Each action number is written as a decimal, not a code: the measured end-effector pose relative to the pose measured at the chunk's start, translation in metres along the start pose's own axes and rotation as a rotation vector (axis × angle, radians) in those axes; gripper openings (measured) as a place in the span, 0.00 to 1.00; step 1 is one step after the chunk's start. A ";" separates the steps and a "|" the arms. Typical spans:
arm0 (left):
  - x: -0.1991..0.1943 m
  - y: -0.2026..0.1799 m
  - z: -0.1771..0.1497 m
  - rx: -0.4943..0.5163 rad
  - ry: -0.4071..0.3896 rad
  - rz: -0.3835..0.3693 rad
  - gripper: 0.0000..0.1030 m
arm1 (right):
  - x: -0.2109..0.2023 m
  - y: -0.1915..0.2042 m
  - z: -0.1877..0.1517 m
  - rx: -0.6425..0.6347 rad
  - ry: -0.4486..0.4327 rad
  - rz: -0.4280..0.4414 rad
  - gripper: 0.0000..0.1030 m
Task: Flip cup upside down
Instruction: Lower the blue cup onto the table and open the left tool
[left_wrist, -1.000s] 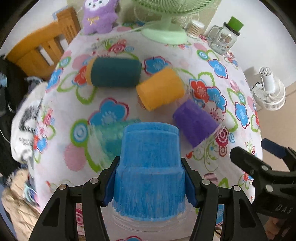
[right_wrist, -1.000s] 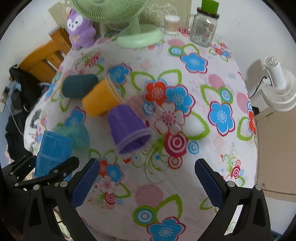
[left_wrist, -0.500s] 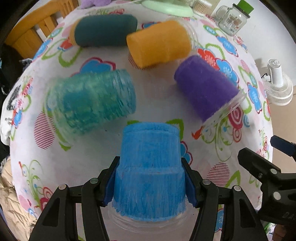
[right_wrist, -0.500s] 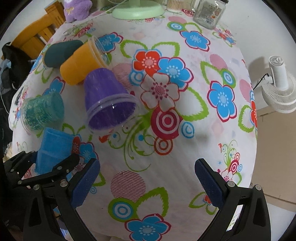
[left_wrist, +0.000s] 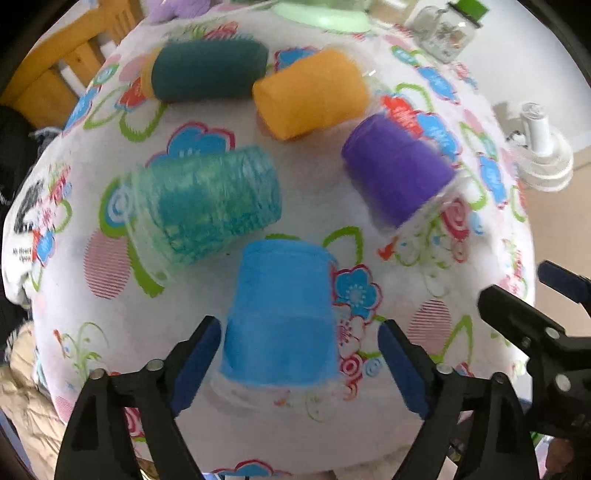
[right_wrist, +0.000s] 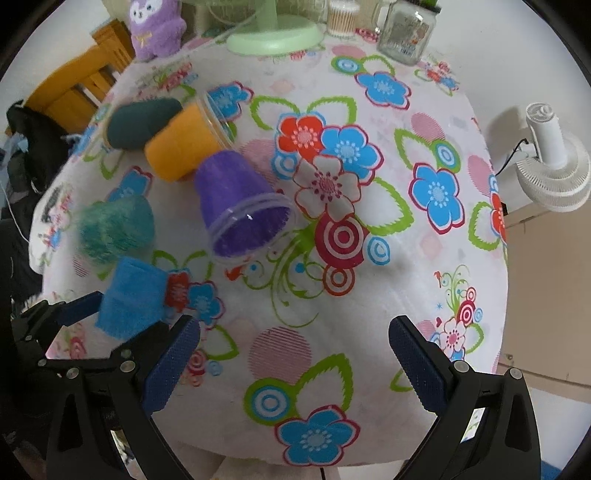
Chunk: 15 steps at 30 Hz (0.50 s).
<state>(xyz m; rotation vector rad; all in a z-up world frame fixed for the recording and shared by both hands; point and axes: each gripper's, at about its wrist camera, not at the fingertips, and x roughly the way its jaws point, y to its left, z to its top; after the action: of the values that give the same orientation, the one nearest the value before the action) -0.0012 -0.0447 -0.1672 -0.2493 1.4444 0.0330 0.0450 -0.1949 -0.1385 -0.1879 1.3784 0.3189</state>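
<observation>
Behind blue cup (left_wrist: 282, 314), seemingly four toppled cups (left_wrist: 207, 210).

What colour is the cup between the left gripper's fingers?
Blue cup, rim down; clearest in the left wrist view.

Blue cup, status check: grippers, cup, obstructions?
Left gripper open, pads clear of blue cup. Right gripper open, empty. Cup upside down on tablecloth. Teal cup lies close beside it.

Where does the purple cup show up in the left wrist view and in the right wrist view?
Left wrist view: purple cup lies on its side, upper right.
Right wrist view: purple cup sits left of centre, mouth toward the camera.
Shared landmark: the orange cup beside it.
</observation>
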 end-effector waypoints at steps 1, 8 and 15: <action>-0.005 -0.001 -0.001 0.015 -0.008 -0.008 0.91 | -0.005 0.001 -0.001 0.006 -0.009 0.003 1.00; -0.033 0.000 -0.001 0.087 -0.006 -0.033 0.94 | -0.028 0.007 -0.010 0.075 -0.046 0.025 1.00; -0.057 0.020 0.002 0.117 -0.048 0.049 0.94 | -0.039 0.022 -0.010 0.143 -0.089 0.089 1.00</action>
<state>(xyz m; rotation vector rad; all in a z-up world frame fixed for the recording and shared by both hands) -0.0105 -0.0178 -0.1138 -0.1163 1.3997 -0.0054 0.0226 -0.1811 -0.1012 0.0064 1.3176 0.2977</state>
